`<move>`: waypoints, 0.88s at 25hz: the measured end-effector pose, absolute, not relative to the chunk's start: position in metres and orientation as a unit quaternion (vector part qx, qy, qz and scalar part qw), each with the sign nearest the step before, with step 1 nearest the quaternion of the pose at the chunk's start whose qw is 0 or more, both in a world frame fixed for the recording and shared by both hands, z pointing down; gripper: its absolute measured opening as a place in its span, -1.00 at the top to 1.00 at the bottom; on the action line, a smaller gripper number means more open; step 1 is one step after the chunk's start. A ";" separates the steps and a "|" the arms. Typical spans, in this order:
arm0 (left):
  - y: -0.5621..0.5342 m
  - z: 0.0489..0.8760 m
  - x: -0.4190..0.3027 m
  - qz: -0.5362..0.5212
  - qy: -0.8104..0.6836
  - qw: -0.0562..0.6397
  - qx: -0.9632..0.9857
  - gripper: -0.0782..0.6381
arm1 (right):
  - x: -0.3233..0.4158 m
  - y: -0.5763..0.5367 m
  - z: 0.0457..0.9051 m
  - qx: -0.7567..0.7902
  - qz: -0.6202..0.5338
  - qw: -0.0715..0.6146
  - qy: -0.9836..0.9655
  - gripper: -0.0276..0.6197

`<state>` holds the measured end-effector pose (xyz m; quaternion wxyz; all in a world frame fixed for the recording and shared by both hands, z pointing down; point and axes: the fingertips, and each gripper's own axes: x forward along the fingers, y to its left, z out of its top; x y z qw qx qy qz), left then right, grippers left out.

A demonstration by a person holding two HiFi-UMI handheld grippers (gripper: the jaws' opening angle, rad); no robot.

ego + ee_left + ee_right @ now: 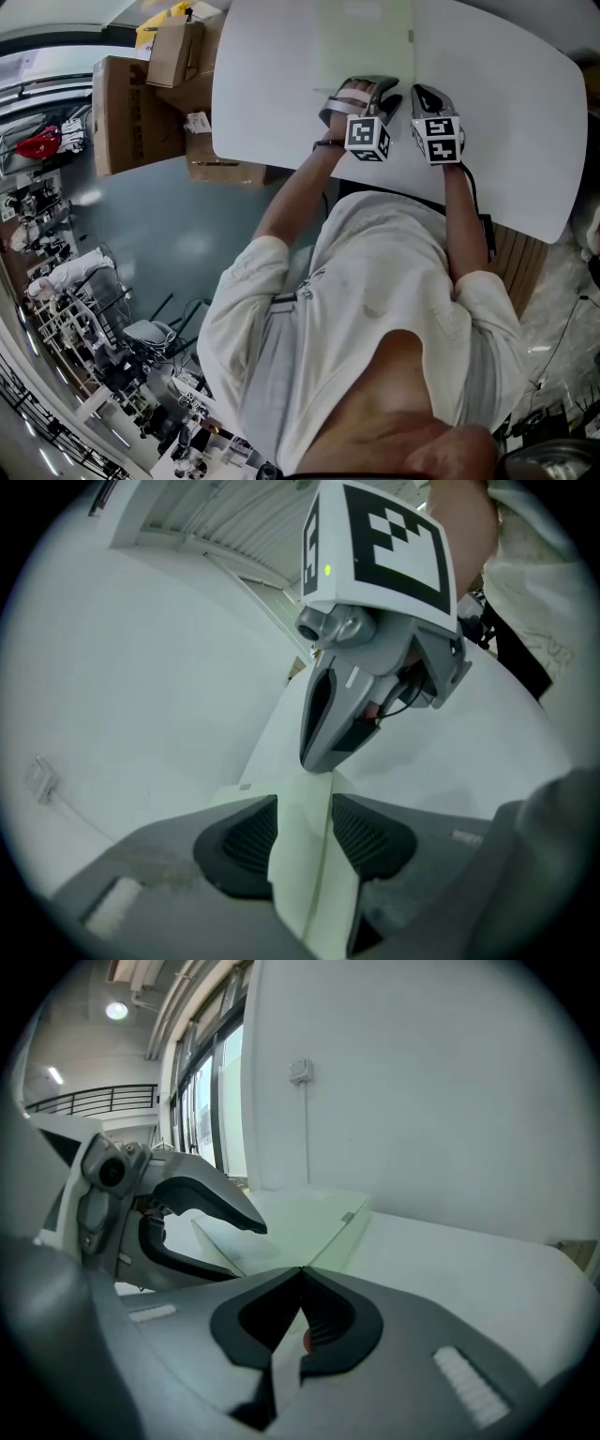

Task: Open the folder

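Observation:
A pale green folder (364,42) lies on the white table (272,84), its near edge at my two grippers. In the left gripper view its edge (305,855) runs between the jaws of my left gripper (305,810), which stand wide apart and do not pinch it. My right gripper (302,1274) is shut on a thin sheet of the folder (300,1227), whose cover slopes away ahead. In the head view the left gripper (370,98) and the right gripper (424,94) sit side by side. Each shows in the other's view: the right gripper (323,742), the left gripper (187,1208).
Cardboard boxes (131,103) stand on the floor to the left of the table. The table's rounded edge (553,225) falls away at the right. A white wall with a small socket (300,1071) rises behind the table.

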<state>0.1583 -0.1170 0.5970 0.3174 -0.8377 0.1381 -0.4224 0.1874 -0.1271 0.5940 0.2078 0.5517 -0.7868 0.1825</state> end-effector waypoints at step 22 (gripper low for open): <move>-0.123 0.562 0.149 -0.379 0.208 0.384 -0.816 0.30 | 0.180 -0.106 0.629 0.536 0.152 0.297 -0.776 0.91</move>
